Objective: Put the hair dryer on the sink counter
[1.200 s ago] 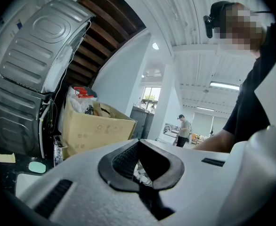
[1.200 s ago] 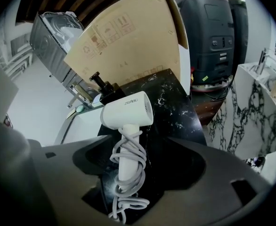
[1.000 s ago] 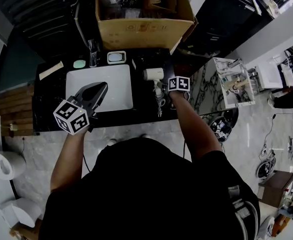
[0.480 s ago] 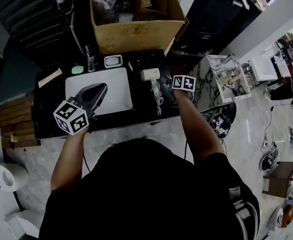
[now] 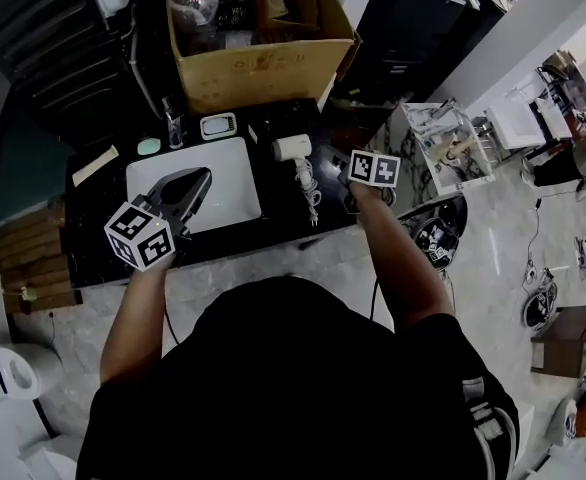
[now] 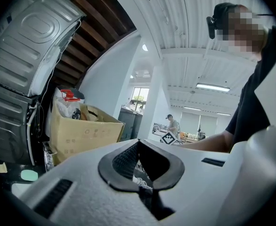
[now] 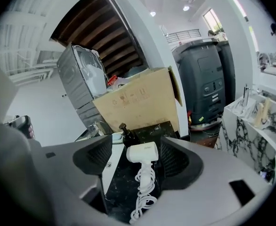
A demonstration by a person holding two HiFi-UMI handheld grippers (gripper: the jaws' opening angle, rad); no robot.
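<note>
- The hair dryer [image 5: 295,149] lies on the black counter [image 5: 273,218] just right of the sink [image 5: 235,164], its cord bunched by the handle.
- The right gripper [image 5: 349,170], farther right of the sink, has its jaws apart and empty, clear of the dryer.
- The left gripper [image 5: 197,179] hangs over the sink, jaws together, holding nothing.

Place: mock bathroom set inside an open workshop hall. Before me: black marble counter [image 5: 88,218], white basin [image 5: 235,178], centre. Toilet [image 5: 5,386], lower left. Cluttered cardboard box [image 5: 258,73], top. Strip lights [image 6: 212,87] over the hall beyond.
</note>
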